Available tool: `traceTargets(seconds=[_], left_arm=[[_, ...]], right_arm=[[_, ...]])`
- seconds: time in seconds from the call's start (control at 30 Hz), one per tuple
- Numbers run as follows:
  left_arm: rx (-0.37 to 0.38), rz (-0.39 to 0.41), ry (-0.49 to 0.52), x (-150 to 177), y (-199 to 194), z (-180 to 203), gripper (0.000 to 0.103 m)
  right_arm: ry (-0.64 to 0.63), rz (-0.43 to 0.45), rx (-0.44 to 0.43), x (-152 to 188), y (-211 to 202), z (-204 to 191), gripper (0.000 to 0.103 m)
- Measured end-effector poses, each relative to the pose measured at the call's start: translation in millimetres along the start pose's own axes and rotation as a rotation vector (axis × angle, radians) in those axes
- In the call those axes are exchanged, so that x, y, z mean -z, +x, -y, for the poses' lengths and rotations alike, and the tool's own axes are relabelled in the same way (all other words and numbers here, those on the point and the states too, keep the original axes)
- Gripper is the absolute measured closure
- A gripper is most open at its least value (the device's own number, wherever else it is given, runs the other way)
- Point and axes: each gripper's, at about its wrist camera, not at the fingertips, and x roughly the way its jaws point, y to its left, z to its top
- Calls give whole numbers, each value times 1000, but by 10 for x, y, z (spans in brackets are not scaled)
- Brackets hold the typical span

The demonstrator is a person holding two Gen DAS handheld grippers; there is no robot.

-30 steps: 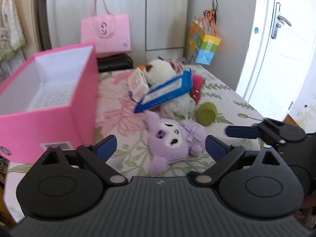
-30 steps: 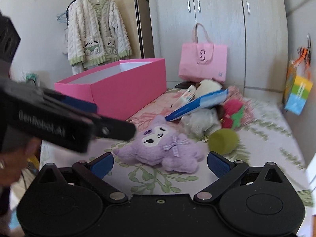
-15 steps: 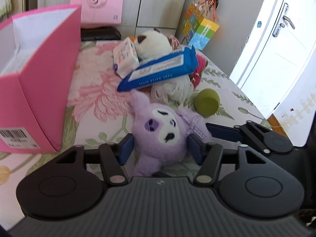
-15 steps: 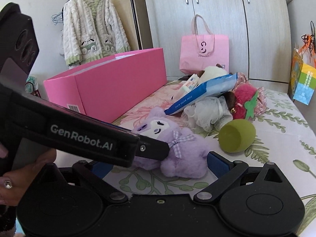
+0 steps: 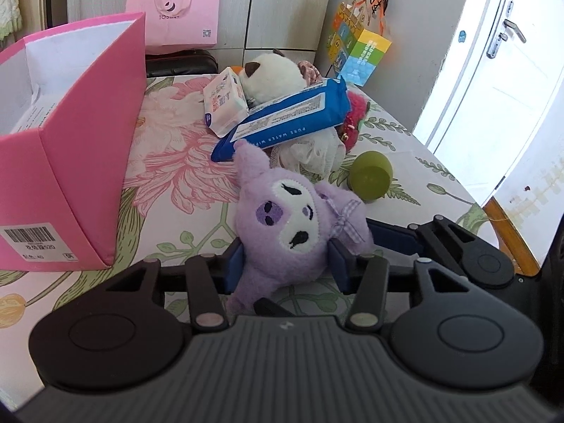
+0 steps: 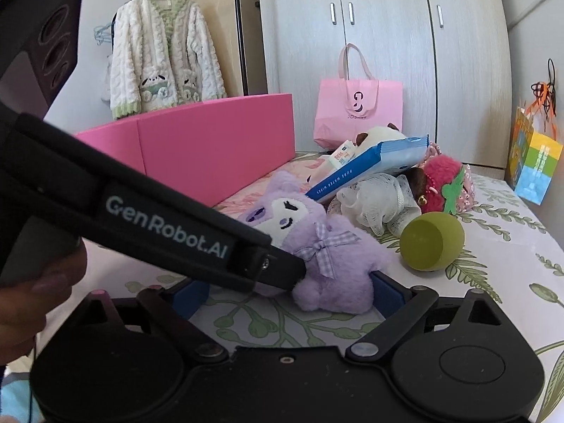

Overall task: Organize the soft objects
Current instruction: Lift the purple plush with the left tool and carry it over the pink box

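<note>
A purple plush toy [image 5: 285, 225] lies on the floral tablecloth. My left gripper [image 5: 286, 264] is shut on its lower body; it crosses the right wrist view as a black bar [image 6: 176, 232] pressed into the plush [image 6: 317, 246]. My right gripper [image 6: 287, 290] is open, its blue pads either side of the plush's lower end, apart from it. Behind lie a blue wipes pack [image 5: 285, 120], a small white tissue pack [image 5: 225, 102], a white panda plush [image 5: 271, 77], a white mesh puff [image 6: 377, 201], a red strawberry plush [image 6: 440, 183] and a green egg-shaped sponge [image 5: 370, 176].
An open pink box [image 5: 70, 148] stands at the left of the table. A pink tote bag [image 5: 174, 10] and a colourful gift bag [image 5: 359, 46] stand by the wardrobe. The table's right edge [image 5: 472, 204] faces a white door.
My left gripper moved forward and closed around the purple plush, lifting its head toward the camera. My right gripper came closer to the plush and stayed open.
</note>
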Motion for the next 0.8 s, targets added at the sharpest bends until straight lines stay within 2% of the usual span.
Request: traceTargets(seconds=[0.23,0.5,0.8], left_arm=[[7,-30,17,-25,-229,10,55],[-17,-71,20,-18,-664,16,54],[-68,-82,-49,109,-1301,-167,55]], right_arm=[[10,-9,-29,-108,-146,-71,5],[25,-61,-84,-349,-362,-281,5],[-87,-80,-134,-590,-626,-825,6]])
